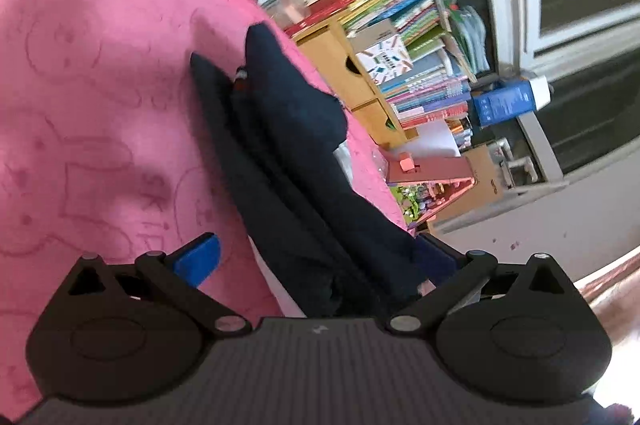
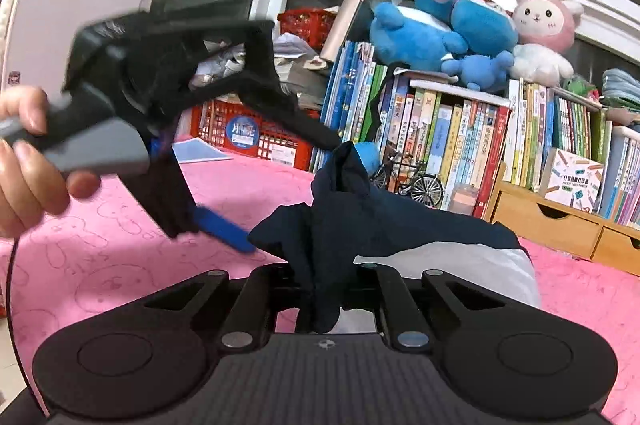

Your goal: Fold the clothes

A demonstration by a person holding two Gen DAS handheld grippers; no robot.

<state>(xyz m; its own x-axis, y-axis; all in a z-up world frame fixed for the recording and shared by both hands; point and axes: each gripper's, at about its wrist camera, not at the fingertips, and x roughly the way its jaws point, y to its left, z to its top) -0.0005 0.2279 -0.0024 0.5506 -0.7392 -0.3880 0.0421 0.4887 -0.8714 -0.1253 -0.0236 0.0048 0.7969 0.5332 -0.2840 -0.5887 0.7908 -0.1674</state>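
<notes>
Pink bed (image 1: 100, 85) below; my left claw (image 1: 320, 257) gapes around the garment (image 1: 288, 145), right claw (image 2: 324, 289) pinches it; I'd lift evenly.

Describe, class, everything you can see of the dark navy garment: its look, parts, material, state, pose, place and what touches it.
The dark navy garment looks like soft, matte knit cloth, bunched into long folds rather than laid flat. A pale grey panel shows at its lower right, and a small striped tag near one end. It lies partly on the pink sheet, partly lifted. The right claw is shut on a hanging fold; the left claw is open, with the cloth running between its blue fingers.
</notes>
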